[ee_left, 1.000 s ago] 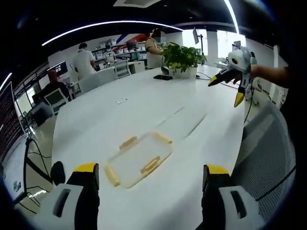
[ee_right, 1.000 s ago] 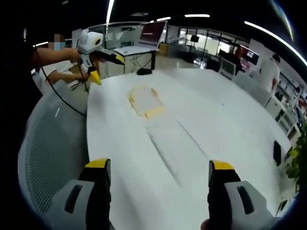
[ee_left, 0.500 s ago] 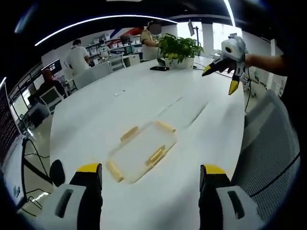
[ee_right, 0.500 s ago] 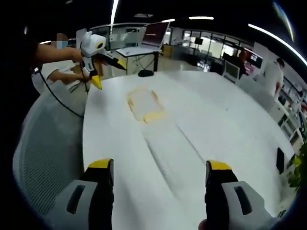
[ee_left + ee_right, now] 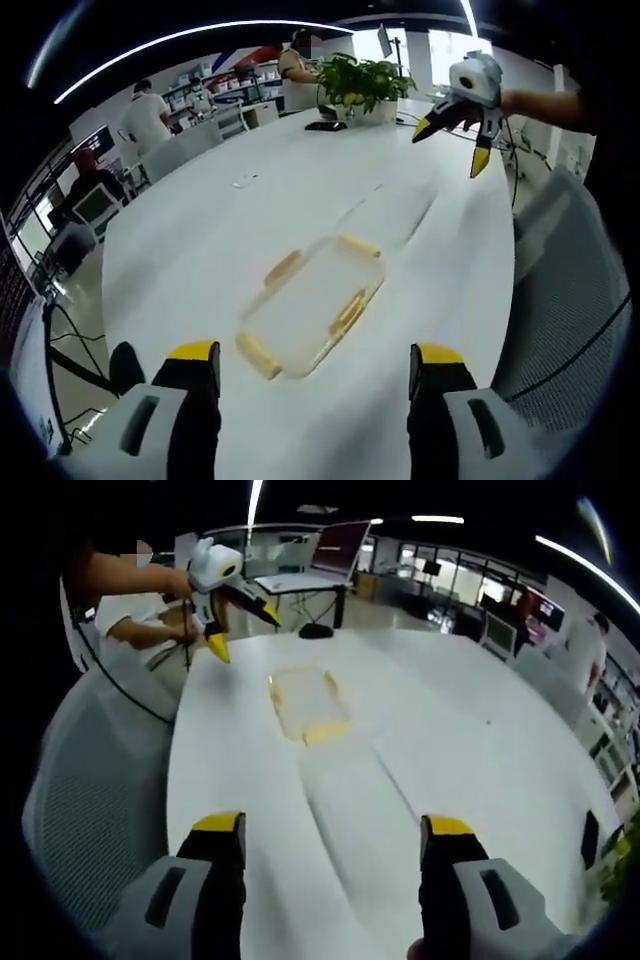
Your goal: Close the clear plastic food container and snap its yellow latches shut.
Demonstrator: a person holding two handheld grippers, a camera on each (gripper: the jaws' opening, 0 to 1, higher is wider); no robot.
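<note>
Both grippers (image 5: 311, 362) (image 5: 331, 830) are hovering wide open, empty, probably lining up on the container (image 5: 312, 306) lying on the table (image 5: 200, 250).

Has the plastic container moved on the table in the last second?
No. In the right gripper view the container sits at the same spot along the white table's near edge; its shift in the left gripper view matches the camera's motion.
</note>
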